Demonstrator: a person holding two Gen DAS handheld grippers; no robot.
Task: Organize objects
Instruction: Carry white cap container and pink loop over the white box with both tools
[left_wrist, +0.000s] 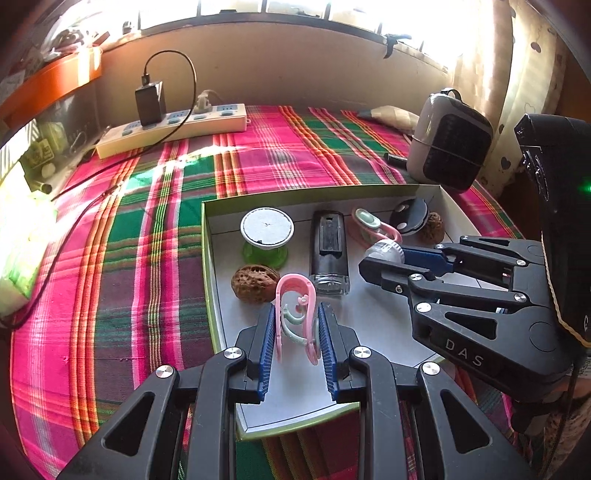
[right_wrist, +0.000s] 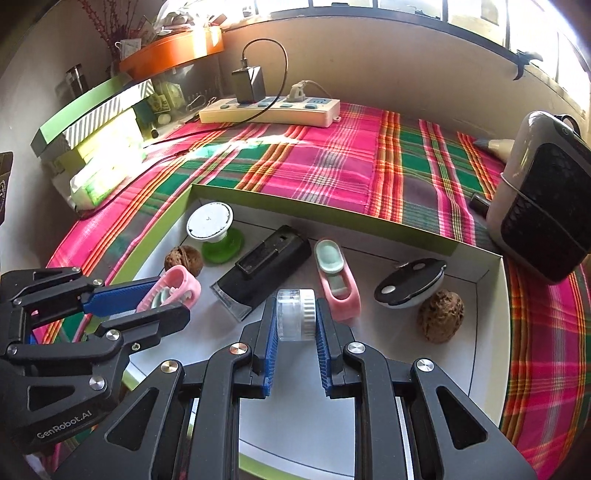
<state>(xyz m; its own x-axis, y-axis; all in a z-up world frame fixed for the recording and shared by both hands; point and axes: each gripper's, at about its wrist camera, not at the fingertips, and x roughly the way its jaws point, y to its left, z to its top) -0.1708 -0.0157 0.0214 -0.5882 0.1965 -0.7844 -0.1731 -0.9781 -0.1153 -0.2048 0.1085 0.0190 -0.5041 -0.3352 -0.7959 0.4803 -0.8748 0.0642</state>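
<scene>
Over a green-rimmed box (left_wrist: 207, 258) on the plaid-covered worktop (left_wrist: 147, 221), your left claw (left_wrist: 297, 332) grips a pink clip (left_wrist: 295, 306), its blue pads pressed to both sides. In the left wrist view the clip's long axis runs toward 12 o'clock, closed loop end away from you.

Your right claw (right_wrist: 295, 325) is clenched on a small clear jar (right_wrist: 295, 314) lying on its side, white ribbed cap toward 3 o'clock.

Inside the box, seen from the right wrist: a black stapler-like block (right_wrist: 264, 267) at 11 o'clock of the jar, its long axis slanting from 1 to 7 o'clock; a second pink clip (right_wrist: 338, 284) just at 1 o'clock, pointing about 12; a black oval case (right_wrist: 410, 282) and a walnut (right_wrist: 441, 315) toward 3 o'clock. Another walnut (right_wrist: 184, 260) and a green spool (right_wrist: 216, 232) sit at 10 o'clock, close behind the left claw.

Beyond the box, a power strip (right_wrist: 269, 110) lies at 12 o'clock and a grey heater (right_wrist: 543, 206) stands at 2 o'clock.
</scene>
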